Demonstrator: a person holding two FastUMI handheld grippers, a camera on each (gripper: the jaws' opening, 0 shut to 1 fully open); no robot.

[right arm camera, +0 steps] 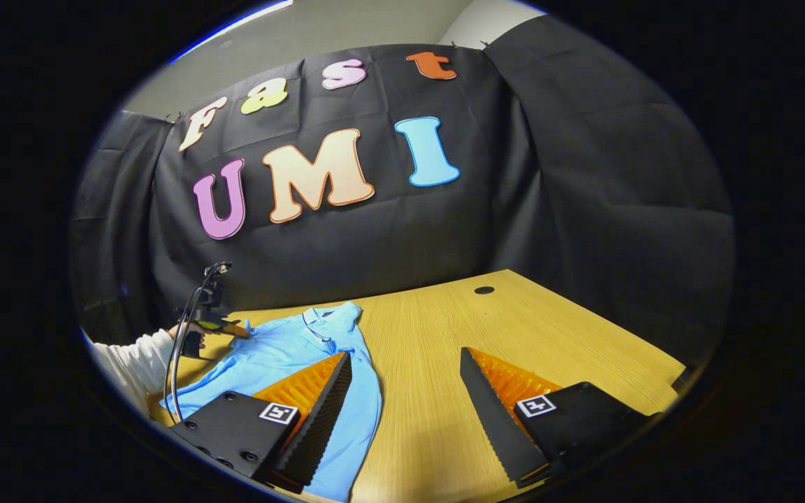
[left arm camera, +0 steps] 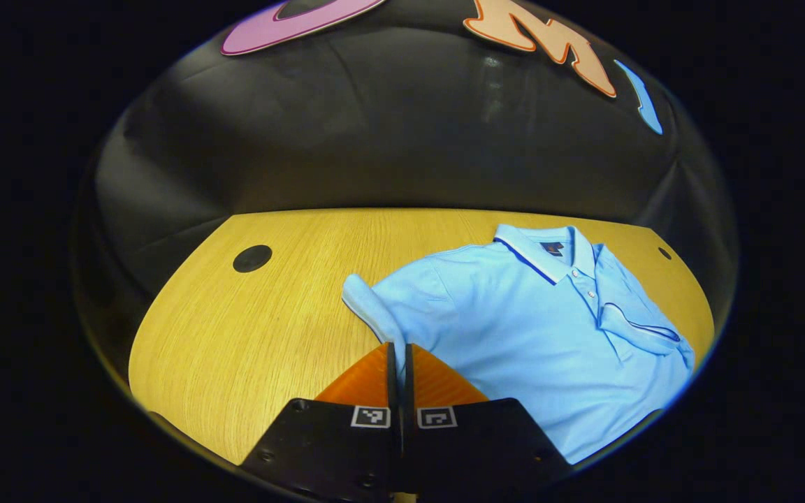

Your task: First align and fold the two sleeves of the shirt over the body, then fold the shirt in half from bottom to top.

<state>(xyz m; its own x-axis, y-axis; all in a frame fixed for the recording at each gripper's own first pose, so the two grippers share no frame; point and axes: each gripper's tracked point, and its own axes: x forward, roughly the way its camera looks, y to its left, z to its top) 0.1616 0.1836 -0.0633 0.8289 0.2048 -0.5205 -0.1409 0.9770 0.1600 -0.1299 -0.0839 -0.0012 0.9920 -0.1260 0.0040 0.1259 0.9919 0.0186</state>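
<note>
At lower centre of the left gripper view, the left gripper (left arm camera: 400,356) has its jaws closed on the light blue polo shirt's (left arm camera: 514,328) sleeve (left arm camera: 374,311) on the wooden desk (left arm camera: 270,328); the right gripper (right arm camera: 406,384) has its jaws wide open, holding nothing.

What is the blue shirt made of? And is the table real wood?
The shirt looks like soft knitted cotton or a similar cloth: matte, with gentle creases and a floppy collar. The table shows light wood grain lines with a smooth, slightly shiny finish; it could be real wood or a printed wood-look surface, which the pictures cannot settle.
</note>
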